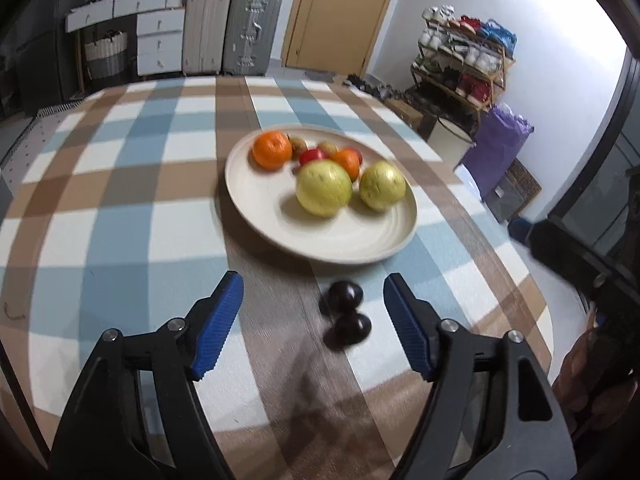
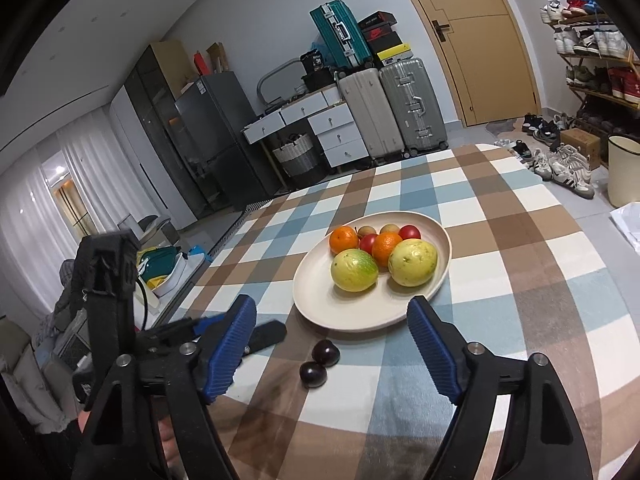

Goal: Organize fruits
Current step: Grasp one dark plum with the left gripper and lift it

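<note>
Your left gripper (image 1: 313, 292), fingers spread wide and empty, had the two dark round plums (image 1: 346, 313) lying between them on the checked tablecloth (image 1: 120, 208), just off the cream plate's (image 1: 360, 240) near rim, closer than your equally spread right gripper (image 2: 332, 320).

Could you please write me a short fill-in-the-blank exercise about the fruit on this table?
1. The two dark plums lie on the tablecloth, not yet on the ____.
2. The number of oranges on it is ____.
3. The left gripper and right gripper are both ____.

Missing words: plate; two; open
</note>
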Demonstrator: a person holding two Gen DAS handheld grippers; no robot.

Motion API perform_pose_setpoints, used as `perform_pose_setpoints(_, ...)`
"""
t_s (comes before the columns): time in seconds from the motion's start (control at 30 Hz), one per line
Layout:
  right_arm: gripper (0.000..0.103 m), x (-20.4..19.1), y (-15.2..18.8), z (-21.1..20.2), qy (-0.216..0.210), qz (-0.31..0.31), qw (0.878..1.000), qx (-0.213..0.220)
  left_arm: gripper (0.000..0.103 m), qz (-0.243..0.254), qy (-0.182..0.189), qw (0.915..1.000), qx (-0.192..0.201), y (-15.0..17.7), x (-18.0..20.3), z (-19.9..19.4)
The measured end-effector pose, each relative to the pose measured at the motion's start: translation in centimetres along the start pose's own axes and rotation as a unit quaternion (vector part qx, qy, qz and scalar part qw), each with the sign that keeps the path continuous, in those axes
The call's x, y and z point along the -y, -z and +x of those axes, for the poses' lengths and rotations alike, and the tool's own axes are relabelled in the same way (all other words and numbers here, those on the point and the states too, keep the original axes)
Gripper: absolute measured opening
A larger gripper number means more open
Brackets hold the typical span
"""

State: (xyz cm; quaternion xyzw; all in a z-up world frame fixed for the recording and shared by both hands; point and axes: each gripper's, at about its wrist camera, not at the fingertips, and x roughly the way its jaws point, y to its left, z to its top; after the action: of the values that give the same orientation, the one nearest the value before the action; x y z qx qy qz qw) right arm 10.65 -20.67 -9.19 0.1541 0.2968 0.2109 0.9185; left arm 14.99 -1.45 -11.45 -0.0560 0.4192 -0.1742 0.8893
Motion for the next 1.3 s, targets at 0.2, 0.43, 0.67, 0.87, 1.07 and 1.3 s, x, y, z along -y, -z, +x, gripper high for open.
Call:
perform_pose_setpoints(0.2, 0.082, 0.0, 0.4, -0.6, -0.001, 0.002, 1.000, -0.003, 0.071, 0.013, -0.003, 0.9994, -0.032, 1.5, 1.1, 1.8)
perform_pose_setpoints(0.43, 0.084, 0.2, 1.5, -1.0, -0.001, 0.004, 1.000, -0.018, 0.071, 0.019, -0.007, 0.9986, -0.048, 2.1, 1.7, 3.1)
perform_pose_setpoints(0.67, 0.084, 0.9, 2.3, -1.5, 0.000, 0.015, 1.000, -0.025, 0.071, 0.031, -0.007, 0.9976, -0.062, 2.5, 2.6, 4.2)
perform_pose_setpoints(0.87, 0.084, 1.5, 2.7, -1.6, -0.001, 0.023, 0.999, -0.024, 0.066, 0.037, -0.008, 0.9973, -0.063, 2.4, 2.8, 4.5)
perform_pose_setpoints(1.07, 0.084, 2.0, 2.8, -1.8, -0.002, 0.030, 0.999, -0.022, 0.023, 0.049, 0.011, 0.9965, -0.066, 2.6, 3.0, 4.3)
perform_pose_setpoints(1.3, 0.084, 2.6, 3.4, -1.5, -0.007, 0.039, 0.999, -0.035, 0.023, 0.063, 0.025, 0.9963, -0.054, 3.5, 3.2, 3.6)
